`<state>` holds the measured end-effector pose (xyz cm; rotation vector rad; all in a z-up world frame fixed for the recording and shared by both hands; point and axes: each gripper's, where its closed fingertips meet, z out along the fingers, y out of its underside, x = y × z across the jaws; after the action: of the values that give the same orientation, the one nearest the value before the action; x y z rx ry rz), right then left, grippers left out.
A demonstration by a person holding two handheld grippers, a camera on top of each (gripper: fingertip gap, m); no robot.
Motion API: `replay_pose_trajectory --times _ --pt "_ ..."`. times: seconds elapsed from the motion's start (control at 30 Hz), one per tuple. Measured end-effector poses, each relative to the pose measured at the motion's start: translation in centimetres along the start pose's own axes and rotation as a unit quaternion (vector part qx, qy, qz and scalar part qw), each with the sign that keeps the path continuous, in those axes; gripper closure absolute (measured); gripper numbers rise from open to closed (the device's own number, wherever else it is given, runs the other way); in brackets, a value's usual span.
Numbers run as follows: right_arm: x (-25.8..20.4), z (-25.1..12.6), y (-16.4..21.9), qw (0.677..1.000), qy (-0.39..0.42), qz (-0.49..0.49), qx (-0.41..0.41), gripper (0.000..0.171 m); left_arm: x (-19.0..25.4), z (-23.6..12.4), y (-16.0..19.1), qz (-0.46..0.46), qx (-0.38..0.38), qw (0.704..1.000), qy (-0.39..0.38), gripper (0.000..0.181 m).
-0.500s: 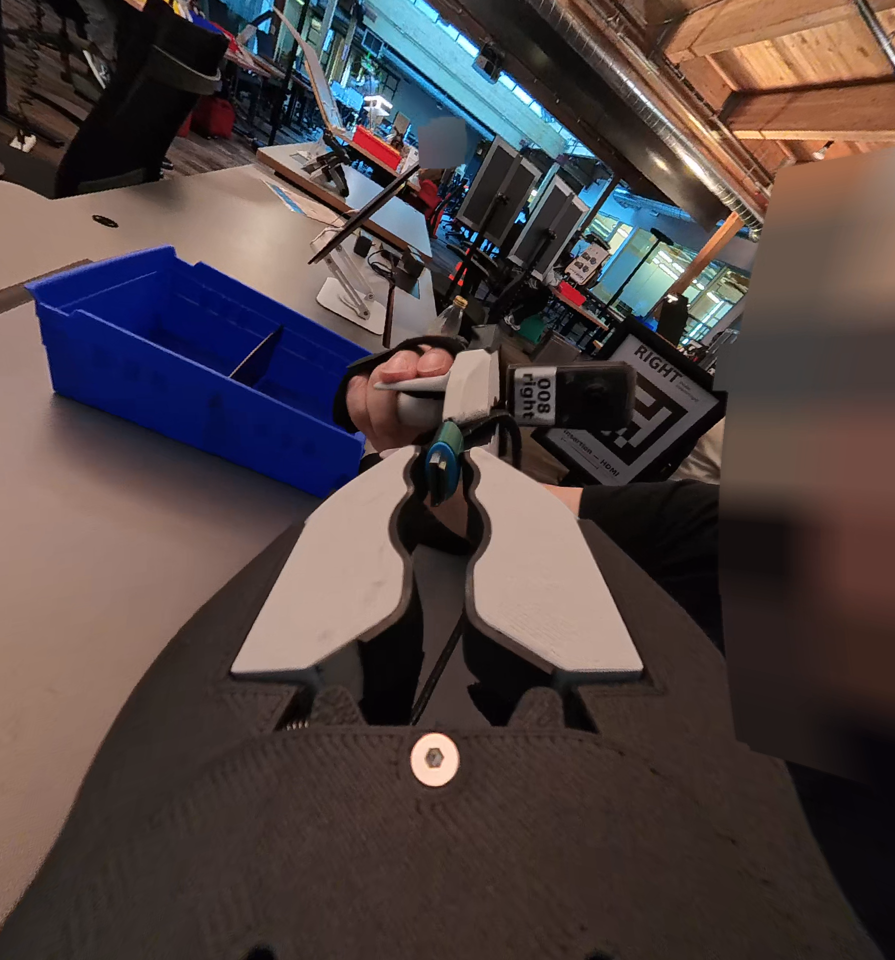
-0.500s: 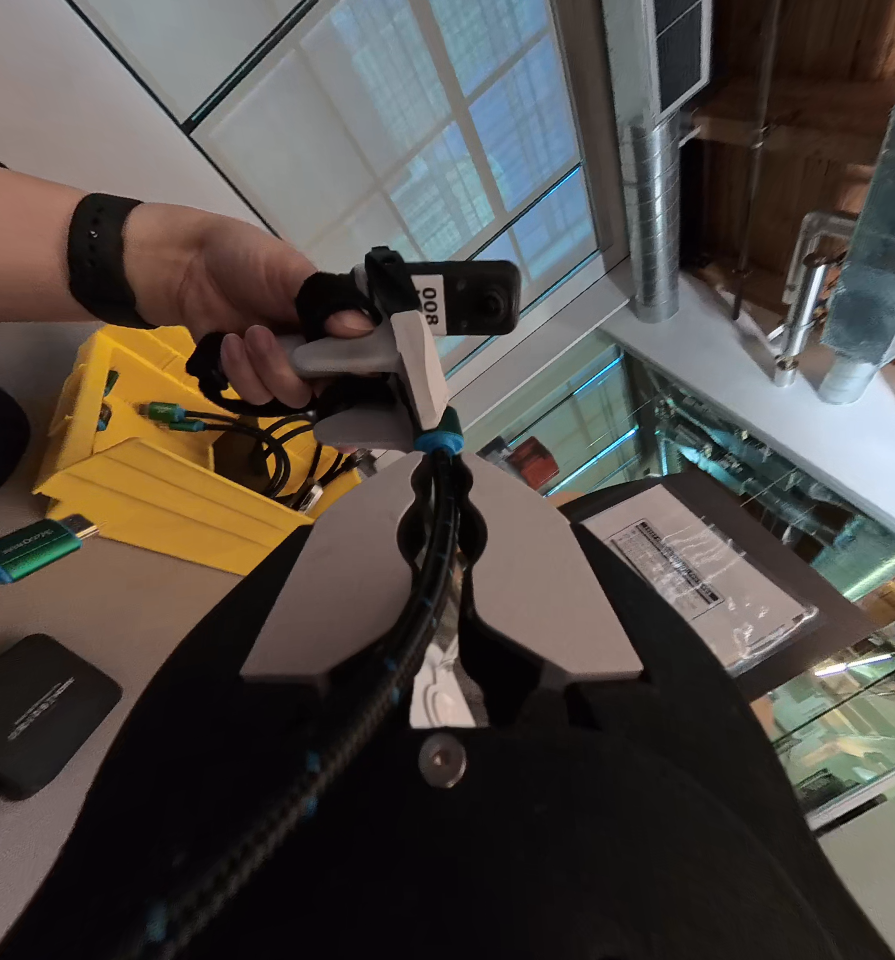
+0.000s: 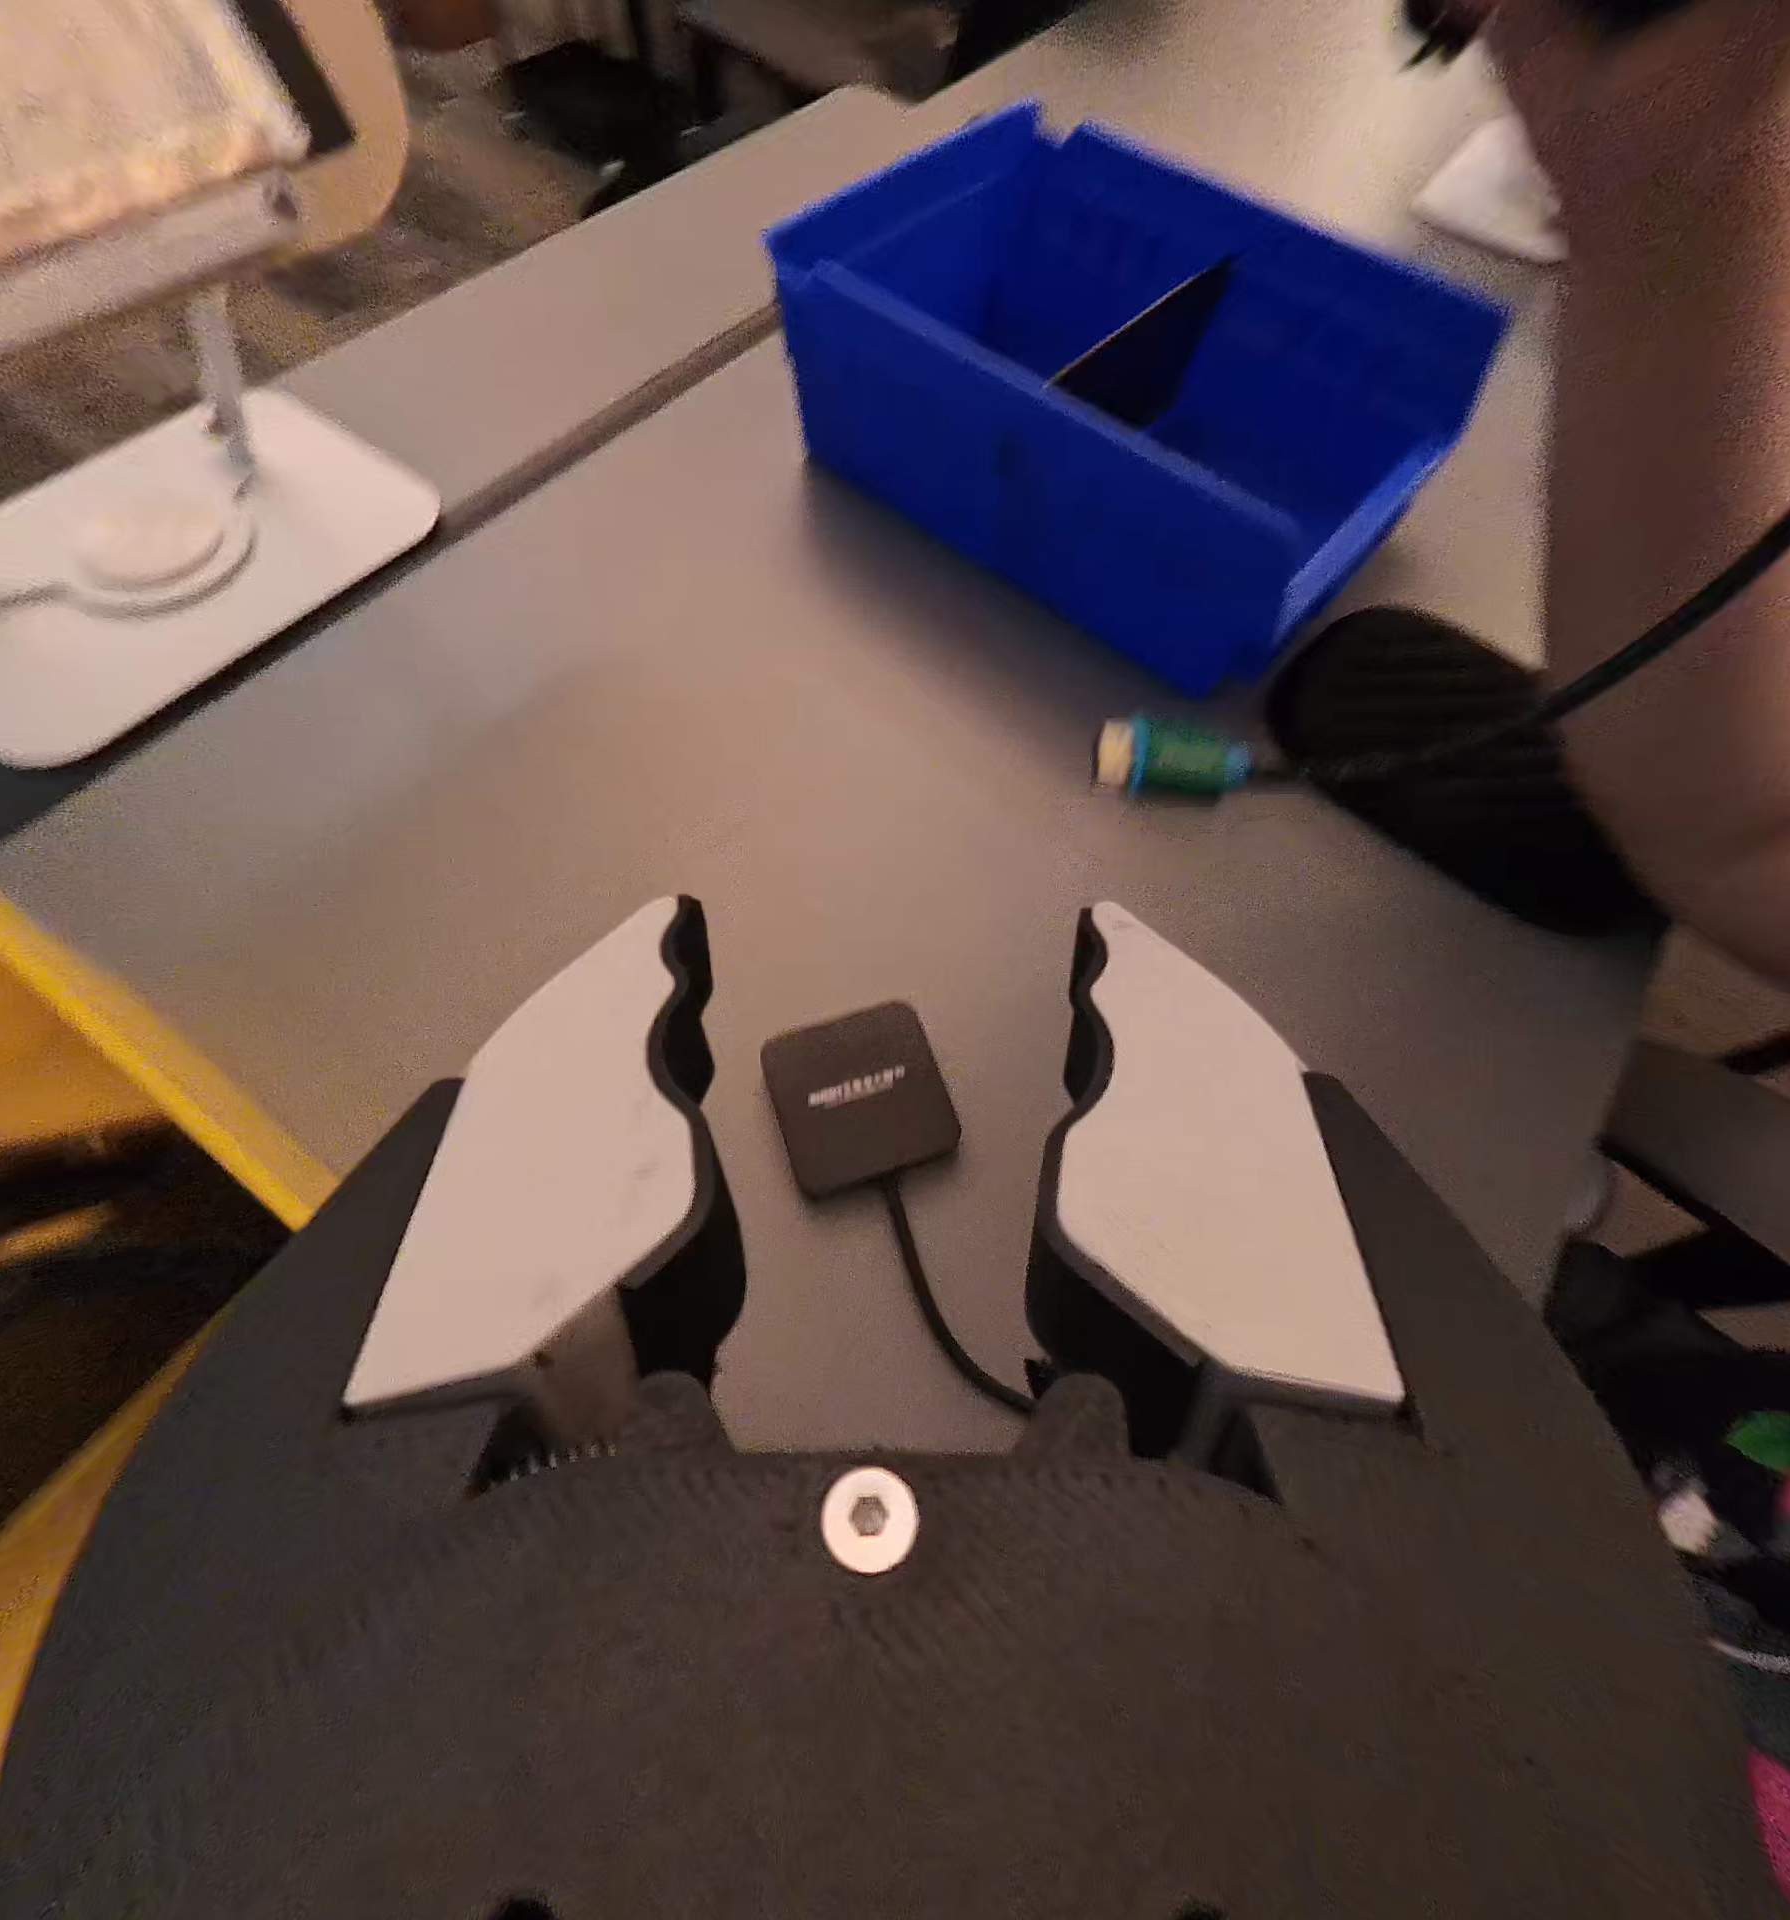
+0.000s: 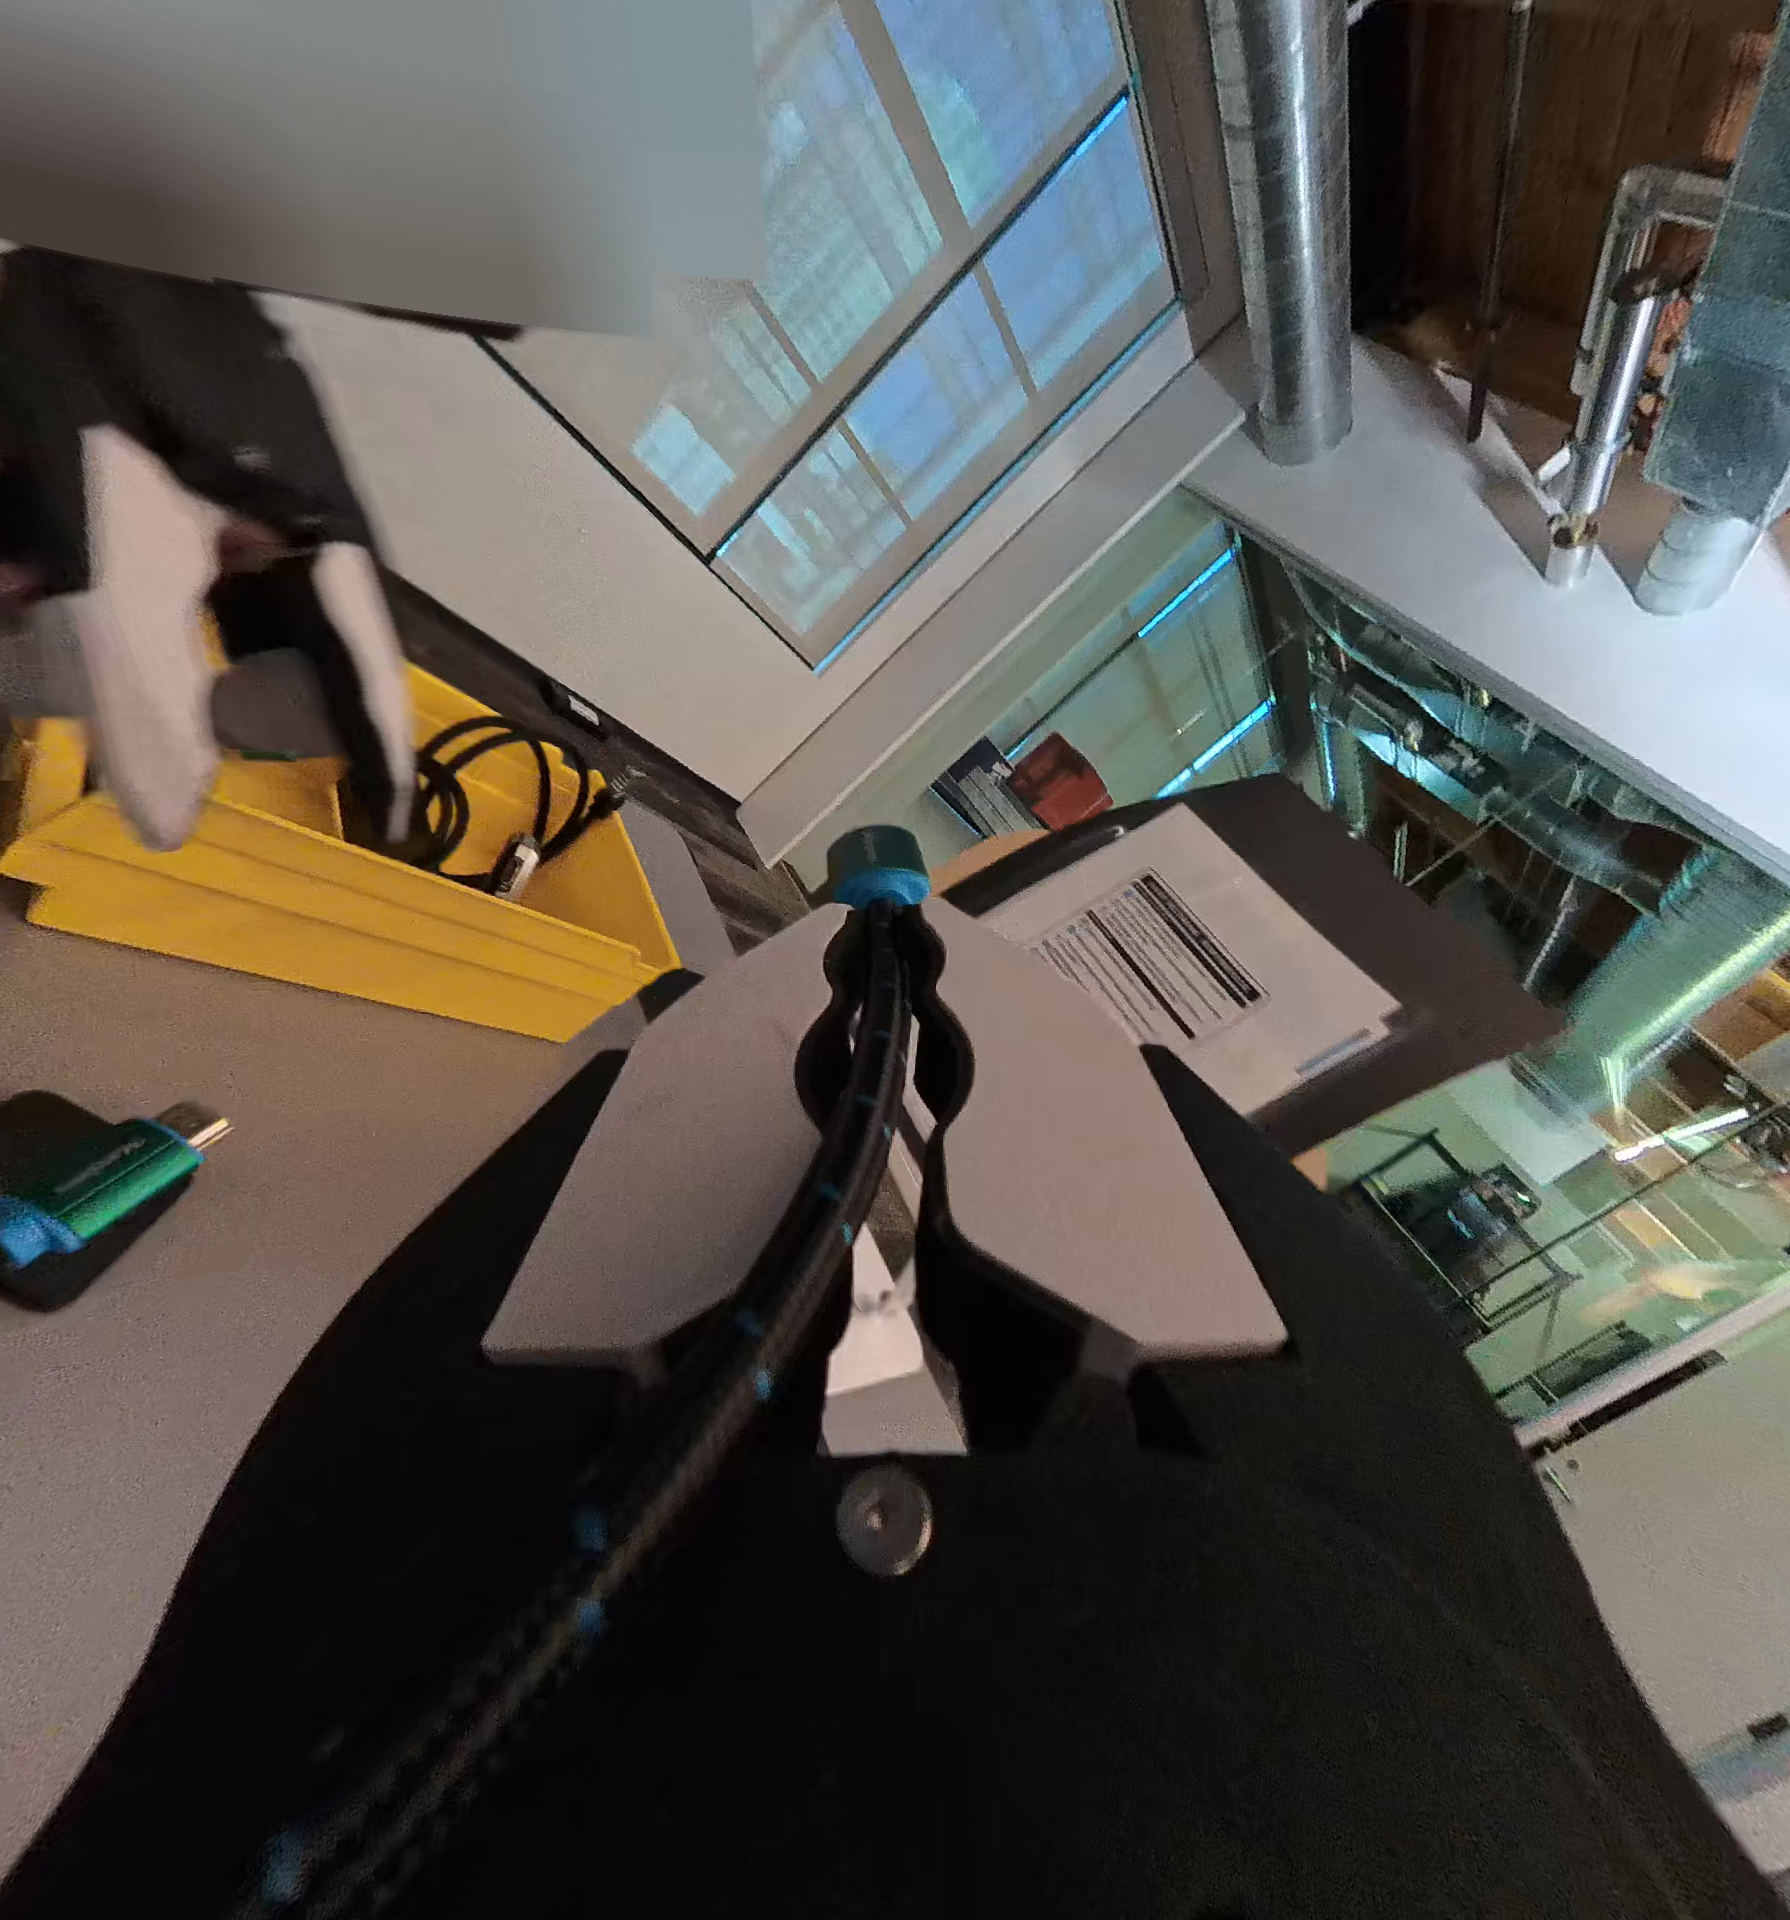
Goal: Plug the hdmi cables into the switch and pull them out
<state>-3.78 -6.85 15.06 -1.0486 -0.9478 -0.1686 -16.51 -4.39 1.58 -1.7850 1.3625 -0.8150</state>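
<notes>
A grey bench (image 3: 579, 727) in an open workshop carries a blue bin (image 3: 1130, 416) at the far side, a yellow bin (image 4: 278, 904) holding coiled spare cables, and the white foot of a stand (image 3: 174, 582).

My left gripper (image 3: 886, 966) hangs over the bench with its fingers spread wide and nothing in them. Straight below the gap, lying flat, is the switch (image 3: 860, 1096), a small black square box whose thin lead runs back toward me under the right-hand finger. So the switch sits dead ahead of my left fingers, between them, and my left hand is clearly the nearer one to it.

My right gripper (image 4: 875, 914) is tilted up toward the windows, fingers pressed together around the braided black cable (image 4: 870, 1101), with the blue collar and green plug (image 4: 875, 857) poking out just past the tips. The plug's long axis runs along my fingers, pointing away from the bench. A second green plug (image 3: 1171, 753) lies on the bench near the blue bin, well off to the right of the switch.

I judge the next job is to bring my left fingers down to steady the switch, then swing the right hand round so the plug lines up with a port. Which side of the box the ports face I cannot tell from here.
</notes>
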Motion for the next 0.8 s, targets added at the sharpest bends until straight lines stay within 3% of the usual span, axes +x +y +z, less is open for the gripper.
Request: replay_pose_trajectory --times 0.17,0.27,0.4,0.57,0.8 --pt "2.5 -2.5 0.3 0.999 0.029 0.014 0.004 0.163 1.4 3.5 7.7 -0.060 -0.018 0.994 -0.087 0.103" --pt "3.2 -3.3 -0.3 0.999 0.041 0.016 0.018 0.163 0.9 5.5 10.2 -0.070 -0.019 0.988 -0.136 0.099" --pt "3.3 -4.0 -1.5 0.998 0.044 0.020 0.044 0.164 -1.1 6.9 11.9 -0.034 -0.030 0.974 -0.223 0.099" --pt "3.2 -4.4 -2.6 0.997 0.044 0.012 0.060 0.164 -1.0 8.5 14.4 -0.077 -0.086 0.969 -0.220 0.092" --pt "3.2 -4.7 -3.3 0.996 0.043 0.015 0.076 0.164 -1.3 8.8 14.7 -0.100 -0.100 0.961 -0.238 0.100"
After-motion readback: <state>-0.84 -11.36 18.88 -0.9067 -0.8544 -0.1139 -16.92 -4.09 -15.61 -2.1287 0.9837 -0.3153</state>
